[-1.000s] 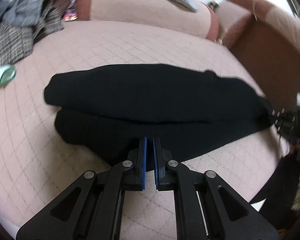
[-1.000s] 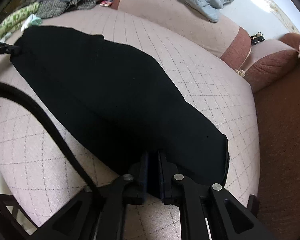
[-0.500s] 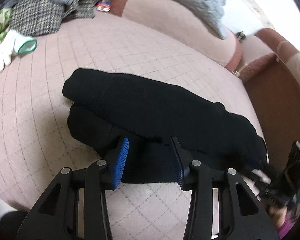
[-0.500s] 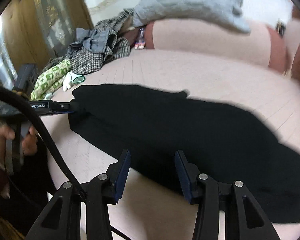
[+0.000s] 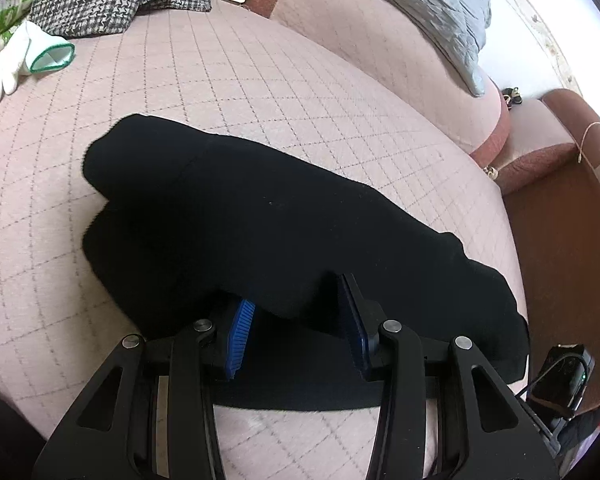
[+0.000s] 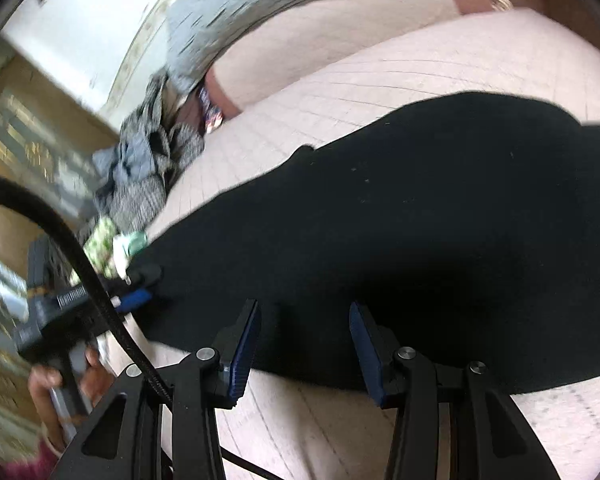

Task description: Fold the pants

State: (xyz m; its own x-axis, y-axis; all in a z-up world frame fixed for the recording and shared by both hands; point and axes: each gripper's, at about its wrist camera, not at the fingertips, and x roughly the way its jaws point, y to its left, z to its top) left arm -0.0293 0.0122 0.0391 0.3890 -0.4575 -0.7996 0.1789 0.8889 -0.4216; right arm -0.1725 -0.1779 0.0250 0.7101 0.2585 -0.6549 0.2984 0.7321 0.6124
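We are straddling the near edge of the pants (image 5: 260,216) with both tools, left tool (image 5: 296,320) and right tool (image 6: 304,340) released, likely to pinch it.

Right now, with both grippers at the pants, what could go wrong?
1. The left gripper is open with its tips under the upper layer of the black pants; closing may pinch just that layer and pull the fold apart.
2. The right gripper is open too, so nothing pins the pants; a tug could slide them across the sofa cushion.
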